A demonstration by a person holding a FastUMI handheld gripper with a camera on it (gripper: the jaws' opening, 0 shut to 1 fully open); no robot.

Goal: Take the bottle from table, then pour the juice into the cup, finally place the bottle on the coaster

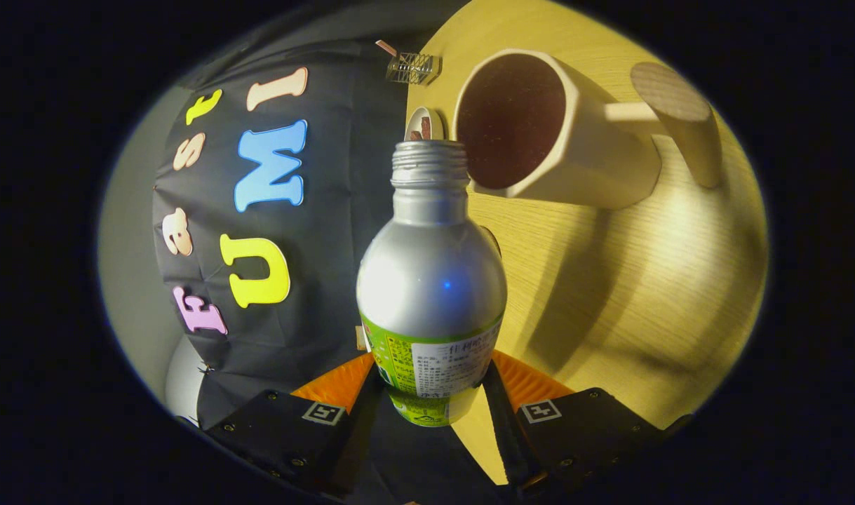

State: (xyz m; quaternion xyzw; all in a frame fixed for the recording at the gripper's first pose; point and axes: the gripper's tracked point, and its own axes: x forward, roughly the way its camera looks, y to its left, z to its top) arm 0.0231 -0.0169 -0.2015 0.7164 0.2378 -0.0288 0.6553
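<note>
Fingers of my gripper (431, 393) are closed on the bottle (431, 280), one on each side of its lower part, and both press the label band. My gripper is rolled to the side, so the table (609, 294) stands like a wall next to the bottle and the cloth wall of the booth is on the other side. The bottle is metal, smooth and shiny, with a round shoulder, a narrow neck and a thread at the open mouth; no cap is on it. Its bottom is cut off between my fingers, and the small print on the label I cannot read.

Just beyond the mouth is the cup (539, 126), matt and pale, with flat facets on the outside and a thick handle that ends in a round wooden-looking disc. Its opening faces me and the inside is dark; if liquid is in it I cannot tell. The mouth of the bottle is near the rim of the cup, touching or not I cannot say.

The table is of light wood with fine grain. A small round thing (425, 125) lies behind the bottle mouth, half hidden.
</note>
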